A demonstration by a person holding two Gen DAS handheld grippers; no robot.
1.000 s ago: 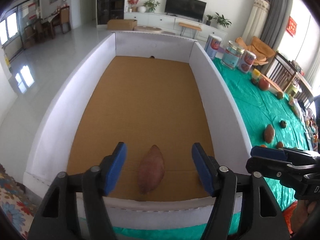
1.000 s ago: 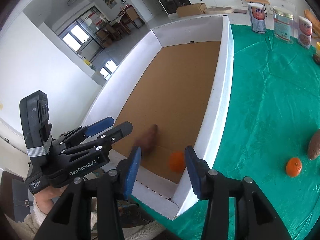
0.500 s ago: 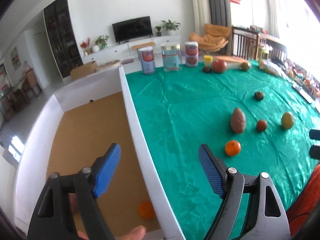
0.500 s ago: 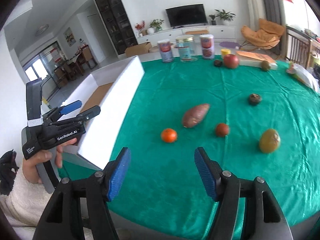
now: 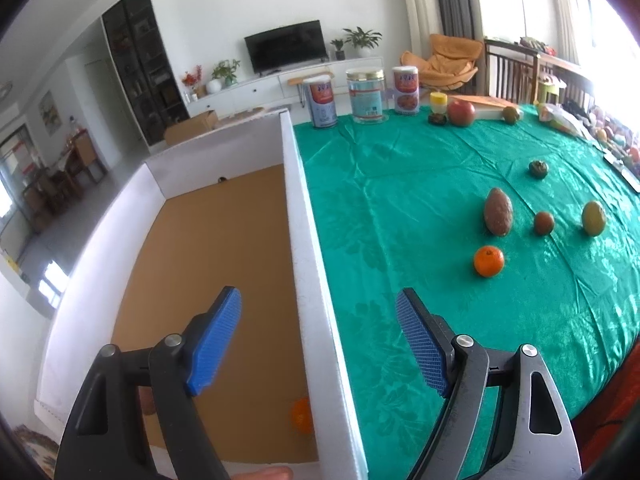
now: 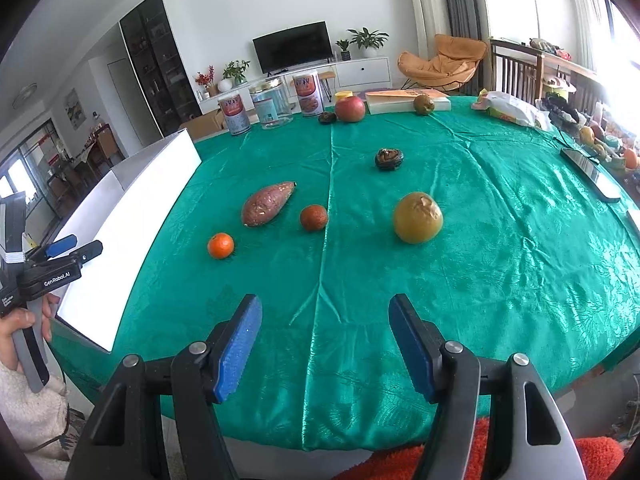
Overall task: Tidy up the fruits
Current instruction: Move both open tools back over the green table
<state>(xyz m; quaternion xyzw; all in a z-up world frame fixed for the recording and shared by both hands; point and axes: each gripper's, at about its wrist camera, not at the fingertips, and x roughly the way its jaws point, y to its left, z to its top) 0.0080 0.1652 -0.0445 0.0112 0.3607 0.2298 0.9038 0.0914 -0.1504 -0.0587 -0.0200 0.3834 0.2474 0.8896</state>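
My left gripper [image 5: 320, 340] is open and empty, its fingers straddling the long white wall of the cardboard box [image 5: 298, 216]. Inside the box lie an orange [image 5: 301, 420] and a sweet potato [image 5: 147, 400], mostly hidden behind my left finger. My right gripper [image 6: 326, 340] is open and empty above the near table edge. On the green cloth ahead of it lie an orange [image 6: 221, 245], a sweet potato [image 6: 268, 204], a red-brown fruit [image 6: 314, 217], a yellow-green fruit [image 6: 417, 217] and a dark fruit [image 6: 389, 158]. The left gripper [image 6: 80, 246] shows at the right wrist view's left edge, held by a hand.
Three tins [image 6: 272, 104], an apple [image 6: 350, 109], a book [image 6: 404, 98] and a brown fruit [image 6: 423, 104] stand along the table's far edge. A bag [image 6: 510, 110] and a phone [image 6: 590, 172] lie at the right. The box [image 6: 132, 216] borders the table's left side.
Both grippers swung right, away from the box floor toward the table with the loose fruit. The right jaws widened, leaving the orange in the box. The left jaws opened a little.
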